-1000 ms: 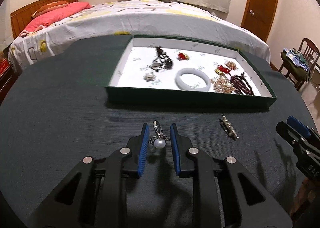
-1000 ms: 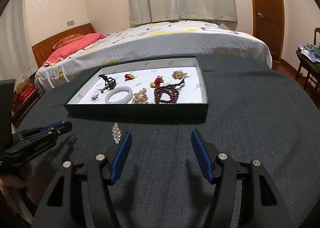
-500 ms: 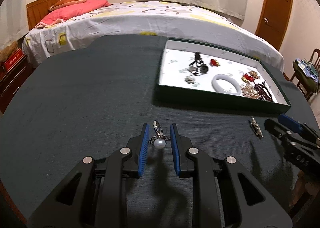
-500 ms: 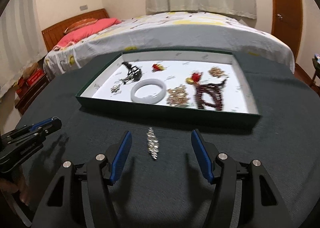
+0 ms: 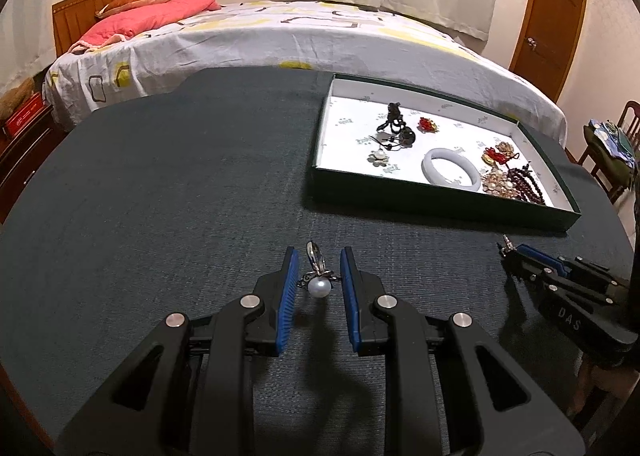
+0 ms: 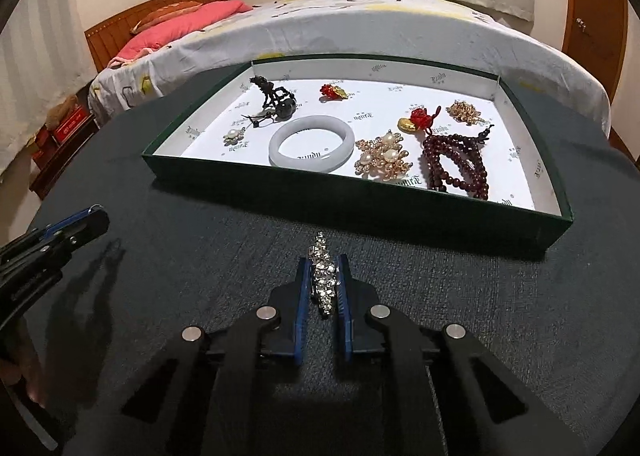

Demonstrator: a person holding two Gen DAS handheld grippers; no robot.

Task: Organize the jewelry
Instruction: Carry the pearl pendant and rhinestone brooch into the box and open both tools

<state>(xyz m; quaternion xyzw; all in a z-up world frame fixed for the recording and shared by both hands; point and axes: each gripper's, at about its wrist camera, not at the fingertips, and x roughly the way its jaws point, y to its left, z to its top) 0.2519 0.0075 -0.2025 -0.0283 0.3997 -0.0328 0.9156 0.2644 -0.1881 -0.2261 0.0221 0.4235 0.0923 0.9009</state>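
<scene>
A pearl piece with a silver clasp (image 5: pixel 319 287) is pinched between the blue pads of my left gripper (image 5: pixel 319 256), lifted over the dark tablecloth. In the right wrist view, my right gripper (image 6: pixel 322 260) is closing onto a long rhinestone clip (image 6: pixel 323 280) that lies on the cloth, and its pads press on both sides of the clip. The green tray (image 6: pixel 360 195) with a white lining stands just beyond. It holds a pale bangle (image 6: pixel 311 141), dark red beads (image 6: pixel 456 165), a gold and pearl brooch (image 6: pixel 382 159) and several smaller pieces.
The round table wears a dark cloth (image 5: pixel 160 195). A bed (image 5: pixel 280 35) runs along its far side. A chair with clothes (image 5: pixel 612 143) stands at the right, near a wooden door (image 5: pixel 552 7). My left gripper (image 6: pixel 94 215) shows at the right wrist view's left edge.
My right gripper moved over the rhinestone clip and its jaws went from wide apart to closed on it. The left gripper kept the pearl piece and shifted left of the tray.
</scene>
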